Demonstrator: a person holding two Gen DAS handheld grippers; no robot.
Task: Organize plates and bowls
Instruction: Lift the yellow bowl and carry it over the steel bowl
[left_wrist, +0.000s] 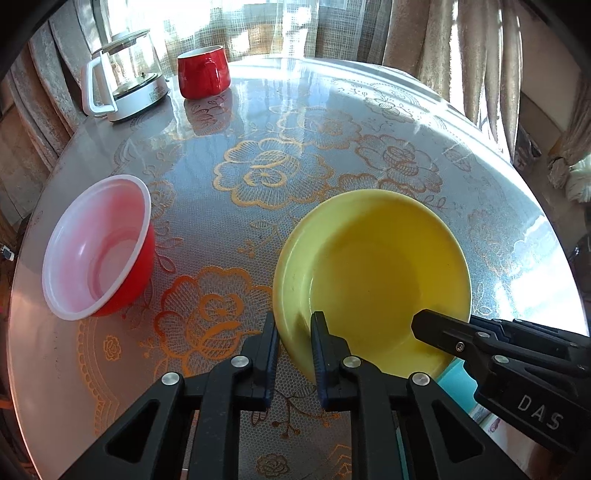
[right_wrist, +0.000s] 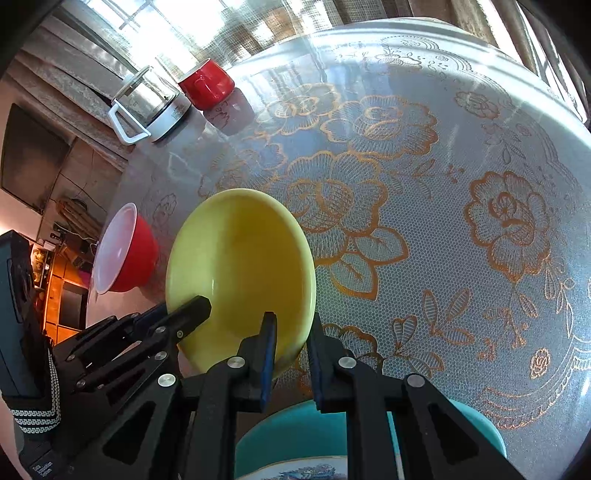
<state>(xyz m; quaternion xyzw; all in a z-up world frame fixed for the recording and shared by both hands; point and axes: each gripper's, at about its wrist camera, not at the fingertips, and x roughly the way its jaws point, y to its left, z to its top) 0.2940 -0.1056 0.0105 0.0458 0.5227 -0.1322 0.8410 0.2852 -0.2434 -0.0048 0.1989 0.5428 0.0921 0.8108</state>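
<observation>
A yellow bowl is held by both grippers over the near part of the round table. My left gripper is shut on its near-left rim, one finger outside the wall and one inside. In the right wrist view that gripper shows at the bowl's left. My right gripper is shut on the opposite rim, and its tip reaches into the bowl from the right. A red bowl, white inside, sits on the table to the left. Just below the grippers lies a teal bowl with a patterned plate in it.
A red mug and a glass kettle with a white handle stand at the far left edge of the table, which has a flowered lace cover. Curtains hang behind it.
</observation>
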